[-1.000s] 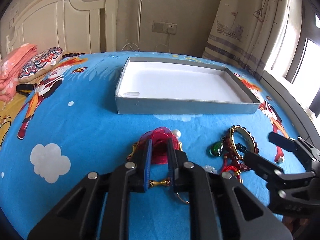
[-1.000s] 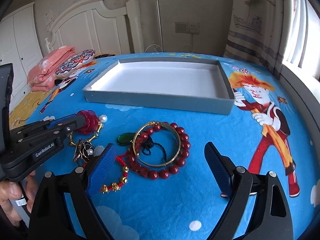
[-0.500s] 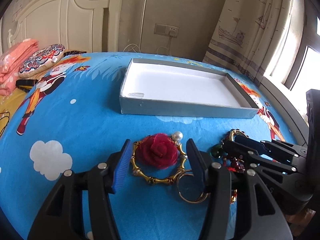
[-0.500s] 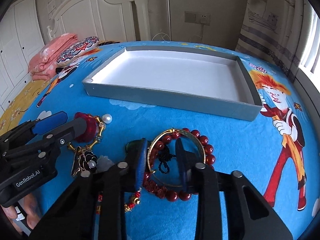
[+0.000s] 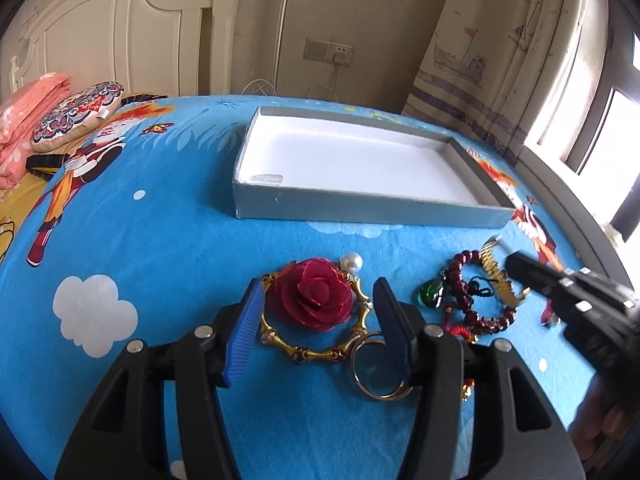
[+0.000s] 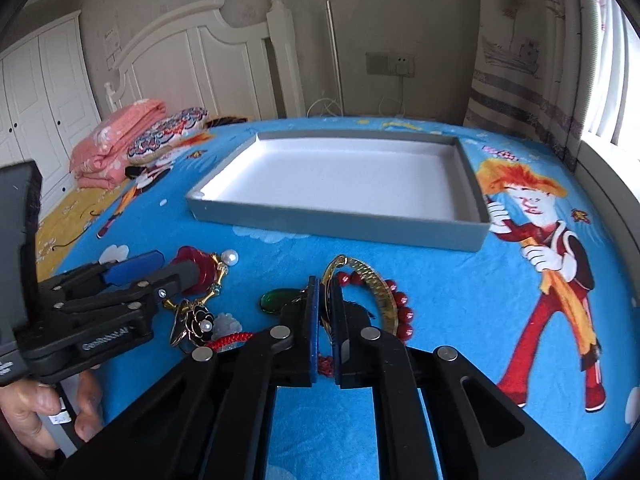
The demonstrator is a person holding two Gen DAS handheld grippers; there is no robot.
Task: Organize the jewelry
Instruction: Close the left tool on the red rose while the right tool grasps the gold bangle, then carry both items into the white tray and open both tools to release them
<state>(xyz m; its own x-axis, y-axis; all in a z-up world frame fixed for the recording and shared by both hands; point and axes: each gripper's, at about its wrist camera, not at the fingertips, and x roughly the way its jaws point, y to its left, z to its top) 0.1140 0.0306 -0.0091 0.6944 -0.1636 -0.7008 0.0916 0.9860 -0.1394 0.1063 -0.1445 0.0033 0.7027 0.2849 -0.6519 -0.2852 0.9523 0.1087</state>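
The gold bangle [image 6: 374,288] is the piece I have in hand: my right gripper [image 6: 325,312] has its two pads pressed together on the bangle's near rim, and the ring stands tilted up on edge ahead of the fingers. It looks like thin, stiff metal, light and smooth, so I judge it could pivot or slide in a rim pinch; a hold square across the band would serve better than one on its curved edge. A red bead bracelet [image 6: 402,310] lies under and around it, touching it. That one is strung and floppy, with a dark tassel, and I'd worry it snags on the bangle and gets dragged along. A green stone [image 6: 276,300] sits just left of my right fingers.

My left gripper [image 5: 318,312] has its fingers spread apart, straddling the red rose brooch [image 5: 310,300] on its gold bamboo-style hoop [image 5: 304,354]. The fabric petals look soft and crushable, so I would take the stiff hoop, not the flower. A pearl [image 5: 352,261] sits at the hoop's far edge, and a pair of plain gold rings [image 5: 378,372] lies under my right-hand finger of that gripper.

Straight ahead of both grippers, well beyond the jewelry, the grey tray [image 6: 340,220] with a white lining rests on the blue cartoon bedspread [image 5: 160,248]; nothing is in it yet.
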